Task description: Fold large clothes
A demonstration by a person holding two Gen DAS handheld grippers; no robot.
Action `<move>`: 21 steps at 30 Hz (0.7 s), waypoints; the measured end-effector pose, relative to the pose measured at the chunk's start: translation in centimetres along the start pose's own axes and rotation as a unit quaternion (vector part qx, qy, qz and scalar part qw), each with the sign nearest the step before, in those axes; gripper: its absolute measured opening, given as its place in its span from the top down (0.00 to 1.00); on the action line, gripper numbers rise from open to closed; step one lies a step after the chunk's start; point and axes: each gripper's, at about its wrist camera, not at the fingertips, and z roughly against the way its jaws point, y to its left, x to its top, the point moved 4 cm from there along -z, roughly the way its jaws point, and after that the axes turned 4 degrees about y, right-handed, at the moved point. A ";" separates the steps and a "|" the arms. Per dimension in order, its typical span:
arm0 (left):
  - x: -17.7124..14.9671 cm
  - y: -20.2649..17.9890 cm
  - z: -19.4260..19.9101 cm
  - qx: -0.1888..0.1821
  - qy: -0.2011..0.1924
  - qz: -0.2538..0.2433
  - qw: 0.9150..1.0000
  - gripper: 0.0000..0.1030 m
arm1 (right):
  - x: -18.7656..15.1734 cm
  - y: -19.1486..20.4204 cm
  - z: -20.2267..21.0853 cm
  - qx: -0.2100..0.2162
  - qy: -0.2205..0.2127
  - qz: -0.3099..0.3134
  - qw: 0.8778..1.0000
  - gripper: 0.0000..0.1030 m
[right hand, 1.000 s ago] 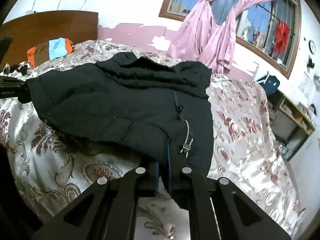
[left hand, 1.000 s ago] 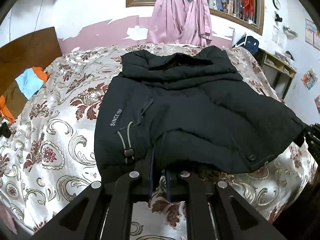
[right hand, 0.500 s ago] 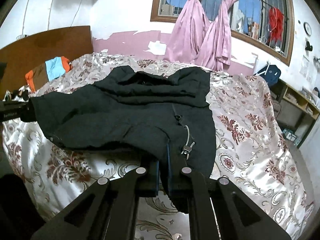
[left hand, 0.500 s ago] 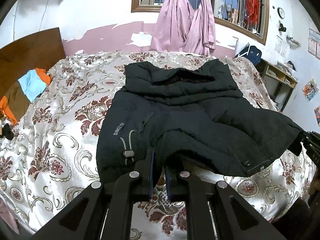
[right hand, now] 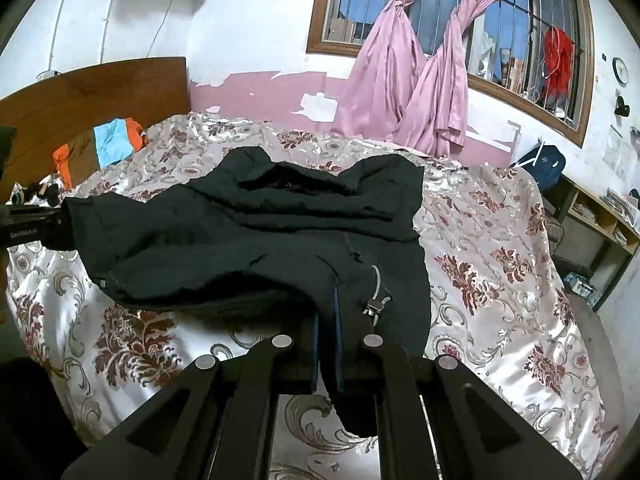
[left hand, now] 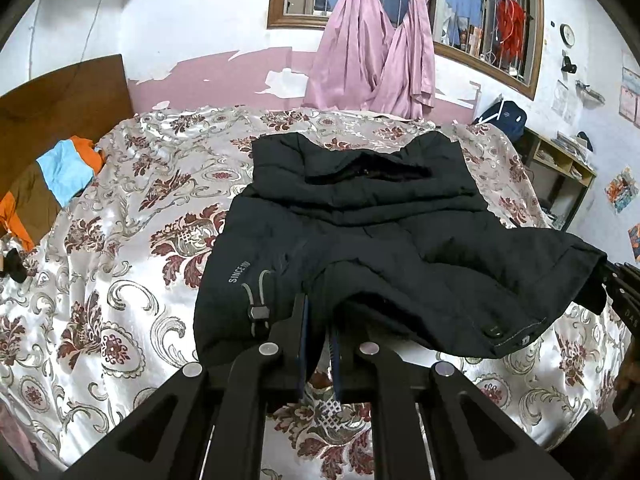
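Observation:
A large black padded jacket [left hand: 360, 232] lies on the bed, collar end far, hem end near. My left gripper [left hand: 318, 320] is shut on the jacket's near left hem corner, beside a drawcord toggle [left hand: 258, 314]. My right gripper [right hand: 327, 312] is shut on the near right hem corner of the jacket [right hand: 280, 232]. Both corners are lifted, and the hem hangs slack between them above the bedspread. The right gripper also shows at the right edge of the left wrist view [left hand: 624, 296]. The left gripper shows at the left edge of the right wrist view [right hand: 32, 228].
The bed has a shiny floral bedspread [left hand: 100, 280]. Orange, blue and brown clothes [left hand: 52, 184] lie by the wooden headboard [right hand: 100, 92] at left. Pink curtains [left hand: 380, 40] hang at the window behind. A wooden shelf [right hand: 600, 216] stands at right.
Both grippers have lifted and drawn back with the hem corners. The near edge of the jacket has risen off the bedspread, and more of the room shows above the bed.

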 end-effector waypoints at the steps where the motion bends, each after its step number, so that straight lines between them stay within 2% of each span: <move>1: 0.2 0.0 0.0 0.000 -0.001 0.001 1.000 0.91 | 0.2 0.0 0.0 0.001 0.000 -0.001 1.000 0.94; 21: 4.3 0.4 0.2 -0.005 -0.019 0.002 1.000 0.91 | 3.3 -0.2 -0.3 -0.008 -0.012 0.010 1.000 0.94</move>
